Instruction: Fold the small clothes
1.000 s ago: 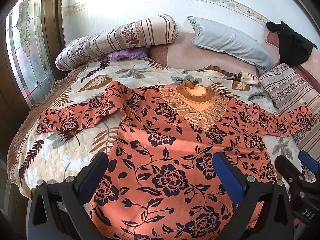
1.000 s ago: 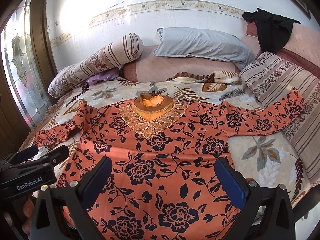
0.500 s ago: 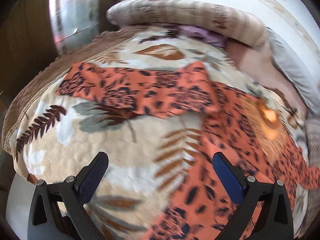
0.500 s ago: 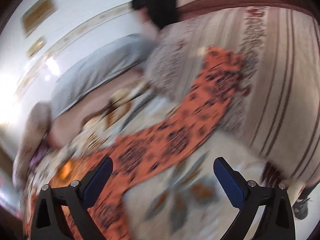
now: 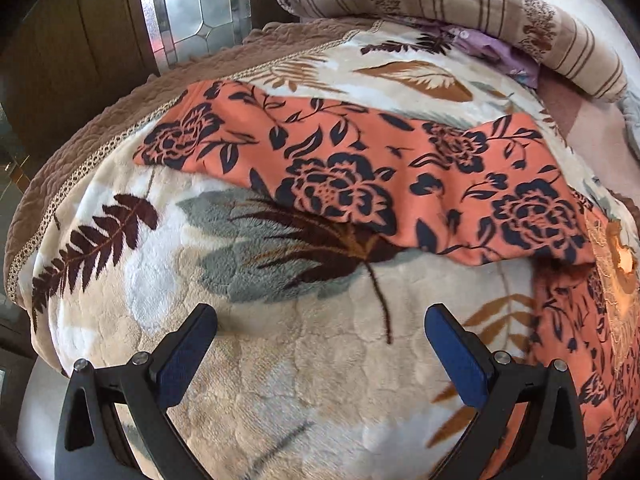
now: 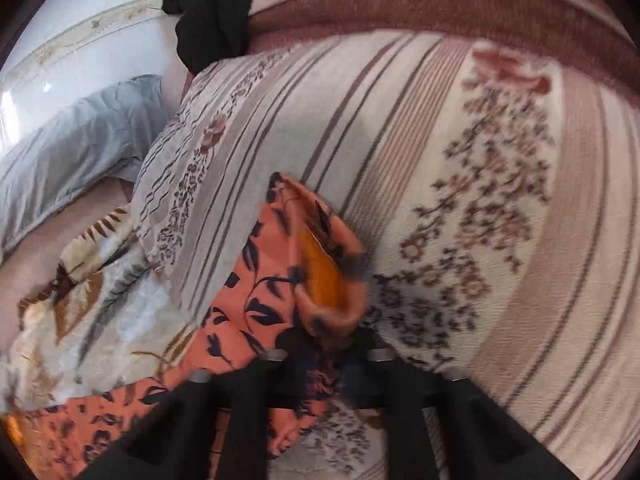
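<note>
The bed [image 5: 280, 380] filled both views, covered by a cream plush blanket [image 5: 132, 300] with brown and grey leaf print and a brown quilted border at its far left edge. The orange floral top [image 5: 360, 172] lay spread across it, one sleeve stretched toward the far left in the left wrist view, the lace neckline just at the right margin.

My left claw [image 5: 320, 344] hung with jaws wide apart and nothing between them, above bare blanket just short of that sleeve. My right claw [image 6: 320, 354] had just been closing and was clamped on the cuff [image 6: 324, 280] of the other sleeve, which bunched up out of the jaws against a striped pillow [image 6: 460, 180]. The right view was blurred, so the depth of the bite was unclear.

Judgement: the step in hand was the sleeve fold. To do it well I should carry the pinched cuff low and inward across the body, keeping the sleeve flat. The left claw should take its sleeve near the cuff, both layers, not the plush pile beneath.

Surroundings: striped bolster [image 5: 460, 12] at the far end, grey pillow [image 6: 68, 152] beyond, a black garment [image 6: 216, 12] draped on the headboard, leaded glass panel [image 5: 192, 4] far left.
</note>
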Motion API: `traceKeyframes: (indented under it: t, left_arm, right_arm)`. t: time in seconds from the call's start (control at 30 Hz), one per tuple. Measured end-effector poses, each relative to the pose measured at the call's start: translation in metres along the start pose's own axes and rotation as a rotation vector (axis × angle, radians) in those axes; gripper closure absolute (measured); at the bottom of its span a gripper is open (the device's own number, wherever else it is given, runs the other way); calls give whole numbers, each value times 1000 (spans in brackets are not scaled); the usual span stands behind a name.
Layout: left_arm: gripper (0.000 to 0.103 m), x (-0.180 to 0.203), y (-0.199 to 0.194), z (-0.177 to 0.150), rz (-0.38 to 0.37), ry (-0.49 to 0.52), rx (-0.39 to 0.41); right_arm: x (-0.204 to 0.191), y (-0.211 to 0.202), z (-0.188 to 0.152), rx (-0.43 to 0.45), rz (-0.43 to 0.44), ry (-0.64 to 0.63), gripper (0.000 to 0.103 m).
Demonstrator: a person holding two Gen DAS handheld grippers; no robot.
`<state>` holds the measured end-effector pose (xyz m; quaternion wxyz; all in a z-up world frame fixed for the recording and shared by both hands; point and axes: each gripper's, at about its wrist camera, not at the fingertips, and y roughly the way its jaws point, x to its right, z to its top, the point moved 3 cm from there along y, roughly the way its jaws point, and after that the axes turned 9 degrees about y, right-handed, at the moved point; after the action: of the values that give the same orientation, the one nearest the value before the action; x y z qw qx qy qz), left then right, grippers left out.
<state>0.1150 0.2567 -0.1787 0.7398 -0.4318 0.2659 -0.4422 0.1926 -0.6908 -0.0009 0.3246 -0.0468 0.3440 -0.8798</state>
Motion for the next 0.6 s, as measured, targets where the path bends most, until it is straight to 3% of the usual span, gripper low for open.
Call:
traceKeyframes:
  t: [0.07, 0.13, 0.3, 0.47, 0.6]
  left_arm:
    - [0, -3, 2, -1, 10, 0, 7]
    - [0, -5, 3, -1, 9, -5, 12]
    - [0, -1, 5, -3, 18, 13, 4]
    - [0, -5, 4, -4, -42, 26, 6]
    - [0, -15, 1, -2, -98, -17, 31]
  right_arm:
    - [-9, -19, 0, 24, 32, -35, 97]
    - [-32, -47, -1, 47, 118, -75, 97]
    - [-129, -166, -32, 98, 466, -177, 97]
    - [-236, -281, -122, 26, 857, -230, 97]
    - [-299, -322, -220, -115, 1055, -214, 97]
